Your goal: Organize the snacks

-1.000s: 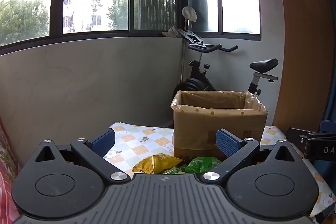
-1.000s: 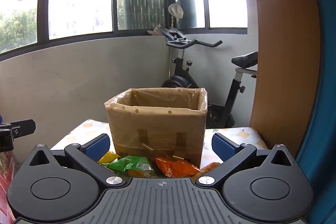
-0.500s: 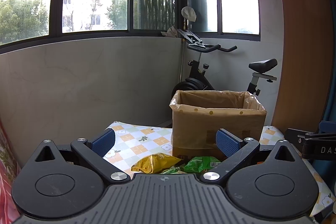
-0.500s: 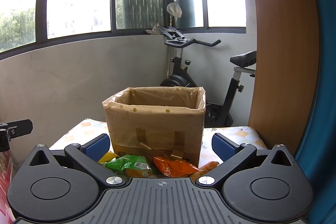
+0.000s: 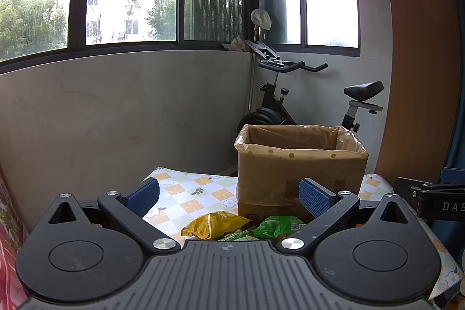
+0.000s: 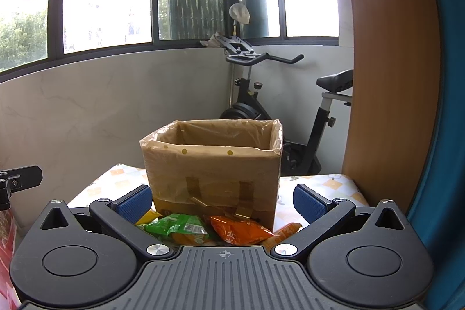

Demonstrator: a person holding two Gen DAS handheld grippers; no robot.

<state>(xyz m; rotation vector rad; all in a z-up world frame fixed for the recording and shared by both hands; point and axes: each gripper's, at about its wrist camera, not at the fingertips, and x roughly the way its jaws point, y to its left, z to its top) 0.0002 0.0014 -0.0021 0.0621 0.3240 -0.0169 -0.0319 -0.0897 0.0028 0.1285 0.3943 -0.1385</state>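
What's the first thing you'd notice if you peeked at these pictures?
The big brown box stands open in the middle of the checked table, lined with a clear bag. Bright snack packs lie just in front of it: yellow, green and orange. Behind, by the windows, stands a black exercise bike, and both grippers' jaws are wide open, holding nothing.

left gripper (image 5: 229,195): black ribbed body along the bottom of the frame, two round black discs, silver screws, blue textured pads (image 5: 315,196)
right gripper (image 6: 222,201): same build, small crosshair mark bottom centre, white "DAS" lettering on its side
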